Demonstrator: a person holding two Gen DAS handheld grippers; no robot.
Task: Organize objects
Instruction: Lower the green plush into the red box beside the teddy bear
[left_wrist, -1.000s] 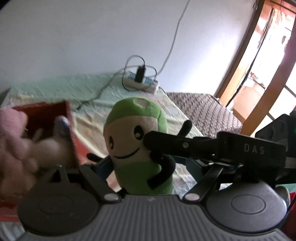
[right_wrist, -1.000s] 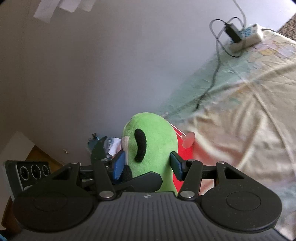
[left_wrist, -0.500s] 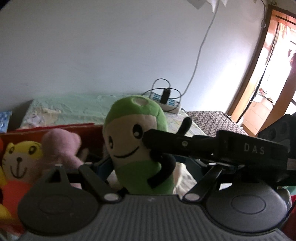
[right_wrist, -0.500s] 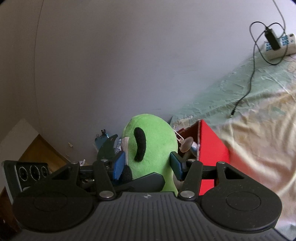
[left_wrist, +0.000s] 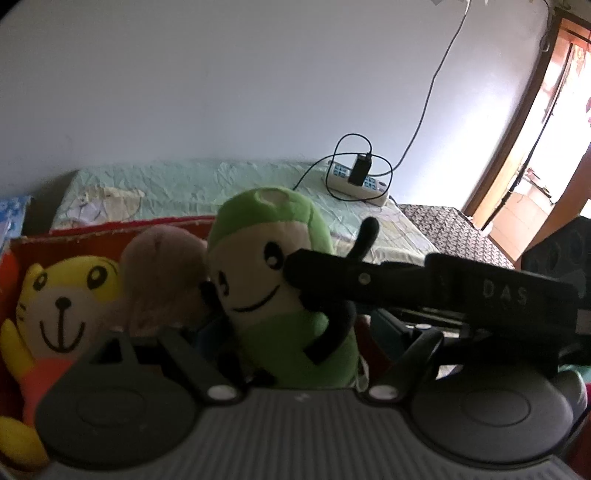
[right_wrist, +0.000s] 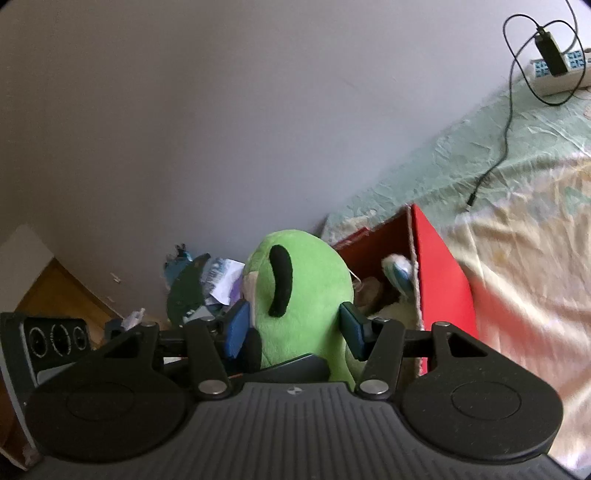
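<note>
A green plush toy (left_wrist: 280, 291) with a smiling cream face and black arms is held upright by both grippers over a red box (left_wrist: 110, 229). My left gripper (left_wrist: 291, 347) is shut on its lower body; its fingertips are hidden behind the plush. My right gripper (right_wrist: 295, 328) is shut on the plush (right_wrist: 303, 295) from the side, blue pads (right_wrist: 351, 325) pressing both flanks. Its black body (left_wrist: 424, 291) crosses the left wrist view. The red box (right_wrist: 439, 280) lies on the bed and holds a yellow tiger plush (left_wrist: 62, 295) and a pink plush (left_wrist: 162, 273).
A bed with a pale patterned sheet (right_wrist: 517, 258) stretches right of the box. A white power strip (left_wrist: 358, 184) with a black charger and cable lies by the wall. A dark patterned surface (left_wrist: 443, 225) and a doorway (left_wrist: 535, 129) are at right. Clutter (right_wrist: 199, 280) lies on the floor beside the bed.
Both grippers have carried the green plush leftward to the red box. The tiger and pink plush have come into the left wrist view. The plush now tilts slightly.
</note>
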